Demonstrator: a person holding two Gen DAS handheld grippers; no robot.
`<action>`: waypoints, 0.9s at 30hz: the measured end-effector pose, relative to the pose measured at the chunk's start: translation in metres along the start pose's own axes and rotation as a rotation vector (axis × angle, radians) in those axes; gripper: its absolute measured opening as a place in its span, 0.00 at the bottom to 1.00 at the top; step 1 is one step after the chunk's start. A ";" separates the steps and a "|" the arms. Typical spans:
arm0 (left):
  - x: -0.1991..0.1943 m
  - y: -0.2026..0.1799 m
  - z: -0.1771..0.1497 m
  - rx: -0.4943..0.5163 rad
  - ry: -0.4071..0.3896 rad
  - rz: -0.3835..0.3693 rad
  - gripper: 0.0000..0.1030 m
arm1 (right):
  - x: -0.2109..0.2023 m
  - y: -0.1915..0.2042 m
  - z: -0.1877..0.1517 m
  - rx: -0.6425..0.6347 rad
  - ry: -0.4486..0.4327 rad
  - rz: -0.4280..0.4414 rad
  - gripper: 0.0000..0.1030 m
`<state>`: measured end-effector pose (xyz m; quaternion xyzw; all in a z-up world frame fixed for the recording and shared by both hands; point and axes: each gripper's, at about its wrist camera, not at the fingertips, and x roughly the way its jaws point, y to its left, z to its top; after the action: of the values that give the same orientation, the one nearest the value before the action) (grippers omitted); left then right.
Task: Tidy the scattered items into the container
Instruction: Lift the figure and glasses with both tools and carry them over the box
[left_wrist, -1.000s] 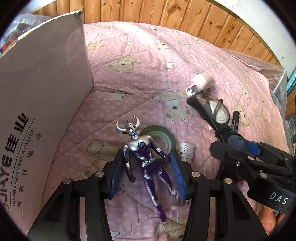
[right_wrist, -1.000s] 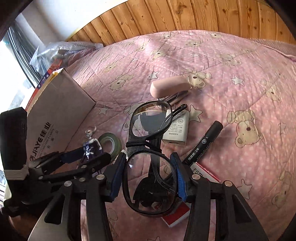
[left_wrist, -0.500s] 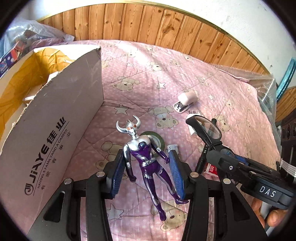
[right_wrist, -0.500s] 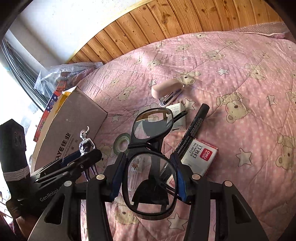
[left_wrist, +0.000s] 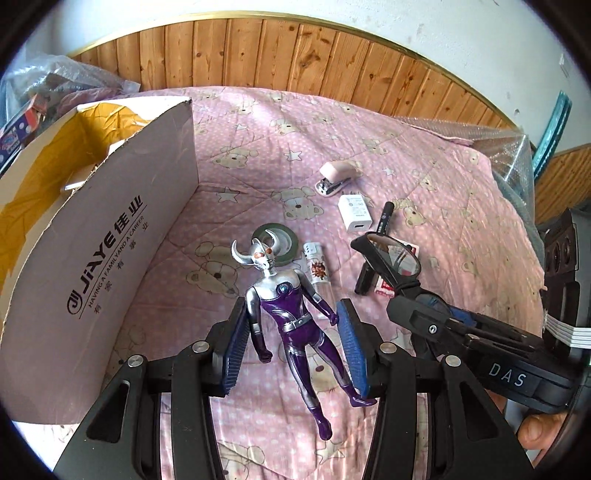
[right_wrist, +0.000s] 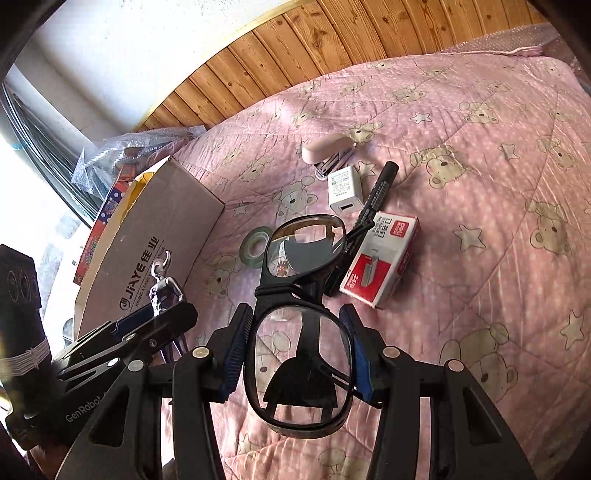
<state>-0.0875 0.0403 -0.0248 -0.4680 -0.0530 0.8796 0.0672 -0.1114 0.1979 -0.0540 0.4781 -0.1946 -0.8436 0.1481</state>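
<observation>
My left gripper (left_wrist: 293, 336) is shut on a silver and purple horned figure (left_wrist: 284, 317), which hangs above the pink bear quilt (left_wrist: 461, 206). To its left stands the white cardboard box (left_wrist: 110, 258), its yellow inside showing over the rim. My right gripper (right_wrist: 295, 354) is shut on black-framed glasses (right_wrist: 299, 369), one lens between the pads, the other lens (right_wrist: 306, 251) sticking out ahead. In the right wrist view the left gripper (right_wrist: 159, 325) with the figure (right_wrist: 162, 284) is at the lower left, next to the box (right_wrist: 159, 236).
On the quilt lie a pink stapler (right_wrist: 327, 147), a white charger (right_wrist: 345, 192), a black marker (right_wrist: 376, 192), a red and white staples box (right_wrist: 380, 262), a green tape roll (left_wrist: 277, 240) and a small white lighter (left_wrist: 316, 264). Wood panelling runs behind the bed.
Both grippers have risen off the quilt with the figure and the glasses still held. The box's open top has come into the left wrist view.
</observation>
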 end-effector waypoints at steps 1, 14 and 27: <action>-0.003 -0.001 -0.002 0.008 -0.002 0.005 0.47 | -0.001 0.000 -0.003 0.003 0.001 -0.001 0.48; -0.042 -0.003 -0.022 0.040 -0.054 0.001 0.48 | -0.024 0.019 -0.031 -0.013 -0.009 -0.009 0.48; -0.071 0.007 -0.037 0.031 -0.096 -0.016 0.48 | -0.034 0.044 -0.052 -0.057 -0.011 -0.013 0.48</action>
<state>-0.0179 0.0225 0.0107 -0.4236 -0.0461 0.9012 0.0787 -0.0468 0.1646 -0.0325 0.4702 -0.1682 -0.8524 0.1550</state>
